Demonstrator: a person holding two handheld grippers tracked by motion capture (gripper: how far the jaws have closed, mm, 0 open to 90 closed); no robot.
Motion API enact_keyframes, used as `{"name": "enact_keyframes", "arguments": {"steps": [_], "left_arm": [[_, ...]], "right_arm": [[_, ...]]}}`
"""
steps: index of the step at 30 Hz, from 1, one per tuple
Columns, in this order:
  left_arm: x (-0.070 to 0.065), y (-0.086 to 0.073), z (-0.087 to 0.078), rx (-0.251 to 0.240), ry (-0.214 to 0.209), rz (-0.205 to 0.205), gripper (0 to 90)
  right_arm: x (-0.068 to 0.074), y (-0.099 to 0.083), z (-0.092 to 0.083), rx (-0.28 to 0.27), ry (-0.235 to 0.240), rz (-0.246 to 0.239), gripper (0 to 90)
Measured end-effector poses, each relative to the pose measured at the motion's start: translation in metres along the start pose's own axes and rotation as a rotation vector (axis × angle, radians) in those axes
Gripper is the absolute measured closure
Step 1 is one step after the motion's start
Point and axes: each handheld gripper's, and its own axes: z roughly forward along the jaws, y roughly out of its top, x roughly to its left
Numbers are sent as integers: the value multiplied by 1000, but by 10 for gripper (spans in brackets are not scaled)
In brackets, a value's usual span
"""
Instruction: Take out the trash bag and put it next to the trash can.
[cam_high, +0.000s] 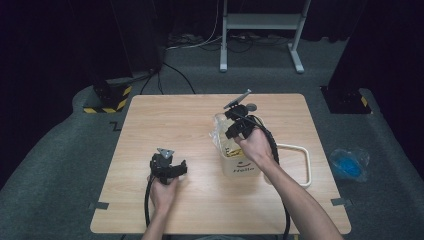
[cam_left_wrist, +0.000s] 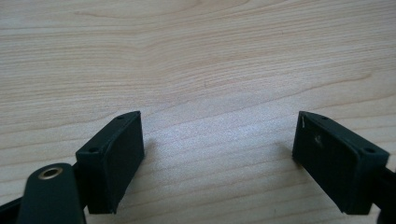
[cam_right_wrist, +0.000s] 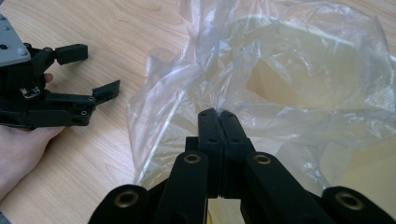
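From the high view we see the wooden table (cam_high: 165, 120) with a cream bin (cam_high: 239, 162) standing near its middle, a clear plastic bag (cam_high: 218, 131) lining it and spilling over its far-left rim. The right gripper (cam_high: 234, 131) reaches down at that rim from the person's right hand (cam_high: 256, 146), but from up here its jaws are too small for us to judge.

The right gripper view settles it. There we look along the right gripper (cam_right_wrist: 219, 114) and find its jaws pressed together, with a bunched fold of the plastic bag (cam_right_wrist: 280, 70) pinched at their tips. The film fans out crumpled beyond them, and the pale inside of the bin (cam_right_wrist: 299, 84) shows through it. This view also catches the left gripper (cam_right_wrist: 91, 70) off to the side, held in a hand (cam_right_wrist: 18, 144), jaws apart.

The left gripper view gives us what neither of the others does: a close look between the jaws of the left gripper (cam_left_wrist: 217, 140). They stand wide open over bare wood grain of the table (cam_left_wrist: 196, 56), with nothing between them. In the high view the left gripper (cam_high: 177, 169) rests low at the table's near-left part, well apart from the bin.
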Motion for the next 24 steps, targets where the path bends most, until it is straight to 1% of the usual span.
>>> {"name": "enact_keyframes", "arguments": {"steps": [8, 9, 11, 12, 16, 19, 24], "left_arm": [[0, 0, 0, 0, 0, 0, 167], [0, 0, 0, 0, 0, 0, 167], [0, 0, 0, 0, 0, 0, 167], [0, 0, 0, 0, 0, 0, 167], [0, 0, 0, 0, 0, 0, 167], [0, 0, 0, 0, 0, -1, 167], [0, 0, 0, 0, 0, 0, 167]], "right_arm": [[-7, -1, -8, -6, -28, -15, 900], [-7, -1, -10, -6, -38, -17, 900], [-9, -1, -13, -14, -46, -19, 900], [-11, 0, -18, -27, -52, -19, 900], [-15, -1, -23, -34, -58, -11, 900], [-21, -2, -32, -52, -62, -9, 900], [-25, -2, -38, -57, -71, -9, 900]]}}
